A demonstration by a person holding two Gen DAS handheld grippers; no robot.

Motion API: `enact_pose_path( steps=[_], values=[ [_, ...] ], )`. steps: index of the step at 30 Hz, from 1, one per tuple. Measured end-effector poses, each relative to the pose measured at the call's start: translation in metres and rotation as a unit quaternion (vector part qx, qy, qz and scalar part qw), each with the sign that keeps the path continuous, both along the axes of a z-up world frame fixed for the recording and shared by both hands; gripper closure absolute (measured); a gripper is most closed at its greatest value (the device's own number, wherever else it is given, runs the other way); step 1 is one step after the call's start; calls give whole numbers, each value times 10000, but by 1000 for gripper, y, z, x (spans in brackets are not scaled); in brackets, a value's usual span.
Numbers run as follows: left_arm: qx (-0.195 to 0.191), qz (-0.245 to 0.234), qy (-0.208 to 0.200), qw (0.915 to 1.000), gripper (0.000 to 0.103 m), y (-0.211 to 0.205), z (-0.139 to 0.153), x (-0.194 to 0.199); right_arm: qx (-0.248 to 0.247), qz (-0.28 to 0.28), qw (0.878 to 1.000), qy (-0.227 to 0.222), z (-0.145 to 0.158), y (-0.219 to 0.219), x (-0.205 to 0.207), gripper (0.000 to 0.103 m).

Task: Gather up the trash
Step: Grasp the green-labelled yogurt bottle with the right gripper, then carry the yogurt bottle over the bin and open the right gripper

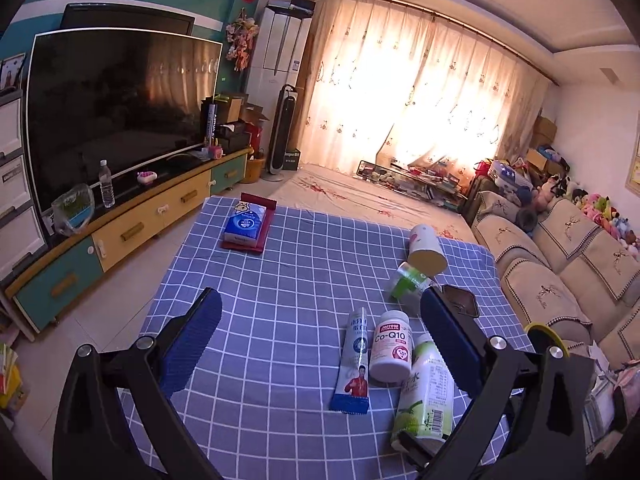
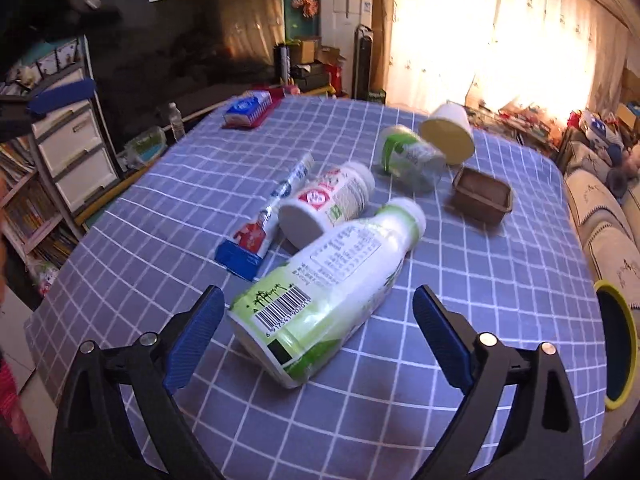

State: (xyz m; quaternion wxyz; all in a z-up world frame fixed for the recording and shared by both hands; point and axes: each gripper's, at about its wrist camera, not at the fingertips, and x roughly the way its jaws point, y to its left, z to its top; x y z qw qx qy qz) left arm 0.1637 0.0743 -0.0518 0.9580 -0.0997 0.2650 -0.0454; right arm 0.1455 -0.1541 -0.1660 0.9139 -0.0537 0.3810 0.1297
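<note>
Trash lies on a blue checked tablecloth point(image 1: 280, 272). A green and white drink bottle point(image 2: 320, 296) lies on its side just in front of my open right gripper point(image 2: 318, 312), its base between the fingertips without touching them. It also shows in the left wrist view point(image 1: 426, 392). Beyond it lie a white Co-Q10 bottle point(image 2: 332, 204) point(image 1: 391, 346), a blue and white tube point(image 2: 268, 220) point(image 1: 354, 360), a green-labelled jar point(image 2: 408, 158), a white paper cup point(image 2: 450, 134) and a small brown box point(image 2: 482, 196). My left gripper point(image 1: 320, 324) is open and empty above the table.
A tissue pack on a red tray point(image 1: 248, 226) sits at the table's far left. A yellow-rimmed bin point(image 2: 616, 340) stands off the table's right edge. A TV cabinet point(image 1: 132, 224) is on the left, a sofa point(image 1: 560, 264) on the right.
</note>
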Motion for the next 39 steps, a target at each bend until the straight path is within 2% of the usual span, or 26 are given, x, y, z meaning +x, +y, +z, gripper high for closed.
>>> enact_pose_path(
  steps=[4, 8, 13, 18, 20, 21, 26, 32, 35, 39],
  values=[
    [-12, -59, 28, 10000, 5, -3, -2, -2, -8, -124, 9999, 54, -5, -6, 1, 13],
    [-88, -113, 86, 9999, 5, -8, -5, 4, 57, -364, 9993, -23, -2, -34, 4, 13],
    [-127, -209, 180, 9995, 5, -18, -10, 11, 650, -355, 9971, 171, -5, -64, 13, 14],
    [-62, -287, 203, 9994, 5, -28, -12, 13, 622, -283, 9971, 335, -17, -49, 12, 30],
    [-70, -302, 211, 9993, 5, -29, -12, 14, 597, -293, 9972, 354, -20, -44, 11, 42],
    [-75, -308, 214, 9993, 5, -29, -12, 14, 623, -323, 9970, 321, -19, -45, 11, 46],
    [-87, -306, 248, 9992, 5, -28, -14, 14, 631, -428, 9971, -49, -4, -56, 5, 48],
    [-108, -310, 267, 9991, 5, -27, -17, 14, 841, -412, 9935, -644, 35, -79, -6, 50],
    [-109, -329, 274, 9990, 5, -27, -17, 13, 1039, -377, 9913, -716, 48, -91, -6, 50],
    [-60, -378, 290, 9988, 5, -32, -17, 12, 1240, -343, 9896, -648, 50, -103, -4, 50]
  ],
)
